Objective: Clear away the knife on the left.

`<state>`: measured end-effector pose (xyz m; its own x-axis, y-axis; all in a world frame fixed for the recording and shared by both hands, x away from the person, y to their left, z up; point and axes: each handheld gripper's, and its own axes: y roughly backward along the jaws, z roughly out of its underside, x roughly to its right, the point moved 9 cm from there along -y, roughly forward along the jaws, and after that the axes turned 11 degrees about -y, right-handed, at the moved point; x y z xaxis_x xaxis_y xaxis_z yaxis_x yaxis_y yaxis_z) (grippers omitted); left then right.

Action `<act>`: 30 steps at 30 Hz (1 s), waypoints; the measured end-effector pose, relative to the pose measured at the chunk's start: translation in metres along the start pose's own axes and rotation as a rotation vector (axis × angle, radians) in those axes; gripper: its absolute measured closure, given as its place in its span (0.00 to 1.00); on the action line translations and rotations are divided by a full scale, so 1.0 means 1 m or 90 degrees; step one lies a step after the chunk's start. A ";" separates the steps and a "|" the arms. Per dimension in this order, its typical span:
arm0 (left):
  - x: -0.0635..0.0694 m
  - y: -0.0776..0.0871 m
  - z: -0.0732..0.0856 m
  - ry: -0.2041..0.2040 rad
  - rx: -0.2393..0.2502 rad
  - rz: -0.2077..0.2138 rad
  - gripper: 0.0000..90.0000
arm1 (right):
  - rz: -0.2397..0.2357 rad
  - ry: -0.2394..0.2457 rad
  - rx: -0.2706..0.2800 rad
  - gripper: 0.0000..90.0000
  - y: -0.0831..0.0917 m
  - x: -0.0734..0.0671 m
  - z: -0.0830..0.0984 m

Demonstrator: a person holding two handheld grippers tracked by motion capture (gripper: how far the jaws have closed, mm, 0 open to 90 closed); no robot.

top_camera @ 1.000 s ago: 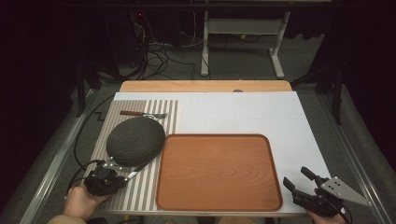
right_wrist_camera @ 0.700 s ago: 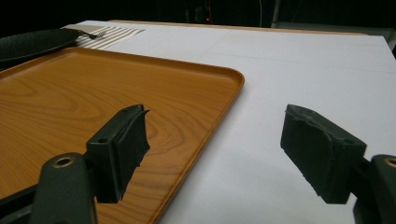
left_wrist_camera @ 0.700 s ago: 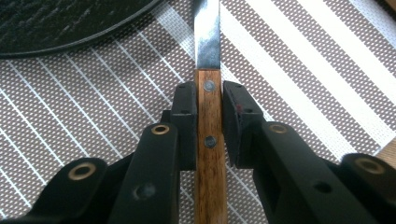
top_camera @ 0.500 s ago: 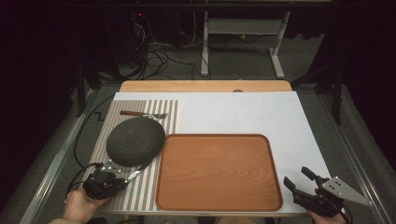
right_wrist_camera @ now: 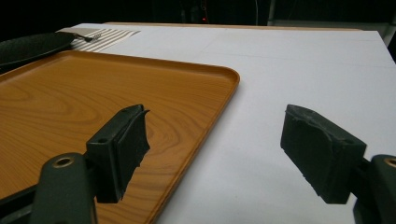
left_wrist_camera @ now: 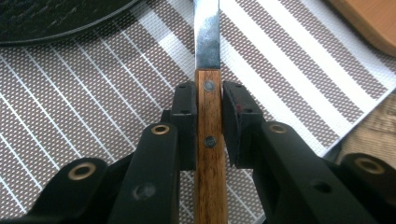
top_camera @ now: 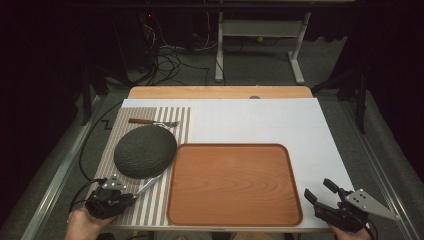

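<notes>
I note the knife (left_wrist_camera: 208, 140) has a smooth brown wooden handle with two dull metal rivets and a bright, reflective steel blade. The placemat (left_wrist_camera: 84, 121) under it is coarse woven cloth, matt, striped grey-brown and white. The plate (top_camera: 145, 151) looks dark, matt and finely textured. The tray (top_camera: 235, 182) is wood-grained with a smooth satin finish. I see black matt fingers (right_wrist_camera: 322, 154), their pads rough-edged, rubbery. The desk (top_camera: 280, 120) covering appears white, smooth, matt.
</notes>
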<state>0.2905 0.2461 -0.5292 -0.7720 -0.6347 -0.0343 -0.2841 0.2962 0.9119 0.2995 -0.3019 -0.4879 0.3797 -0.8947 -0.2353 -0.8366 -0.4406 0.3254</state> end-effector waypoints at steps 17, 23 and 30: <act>0.015 0.010 0.001 0.003 0.038 0.006 0.81 | 0.006 -0.016 0.001 0.26 0.000 0.003 0.000; 0.017 0.010 0.002 0.008 0.043 0.003 0.81 | 0.007 -0.017 0.001 0.26 0.000 0.003 0.000; 0.021 0.013 0.002 0.017 0.064 0.000 0.81 | 0.008 -0.017 0.001 0.26 0.000 0.004 0.000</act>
<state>0.2691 0.2377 -0.5185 -0.7567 -0.6534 -0.0226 -0.3407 0.3647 0.8666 0.3009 -0.3051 -0.4889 0.3580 -0.8980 -0.2558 -0.8418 -0.4289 0.3276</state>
